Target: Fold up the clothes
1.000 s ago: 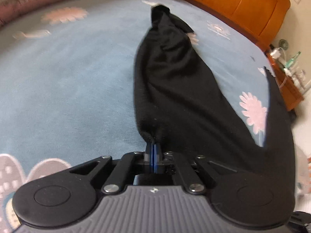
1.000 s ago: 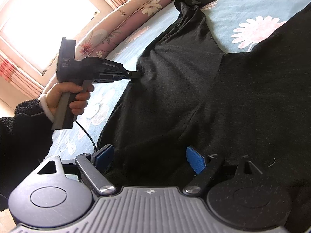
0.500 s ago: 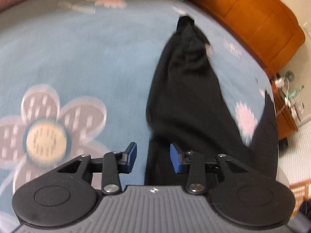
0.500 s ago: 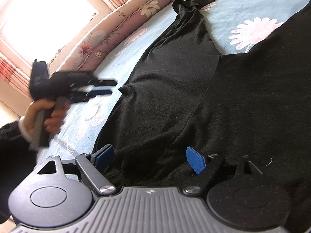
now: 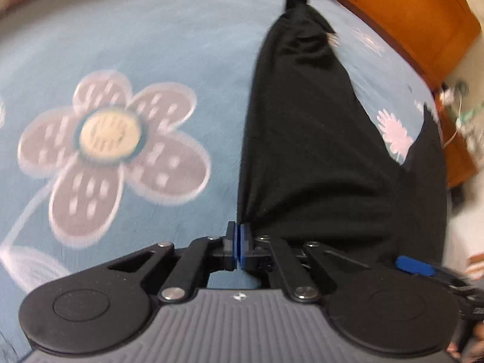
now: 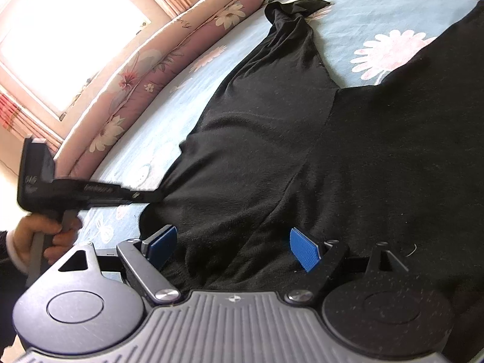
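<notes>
The black garment (image 6: pixel 272 151) is spread out on the bed, and the left gripper (image 5: pixel 239 242) has its blue pads clamped tight on the fabric's side edge, so the cloth bunches into a little peak right at the tips. The right gripper (image 6: pixel 233 245) sits low over the near part of the same garment with its jaws wide apart, pads not pinching anything, fabric just lying between them. Further out, one long narrow part of the garment stretches away toward the far end of the blue flowered bedspread (image 5: pixel 121 60). A purple floral cushion (image 6: pixel 136 69) runs along the window side, and a wooden headboard (image 5: pixel 408 15) stands beyond.
</notes>
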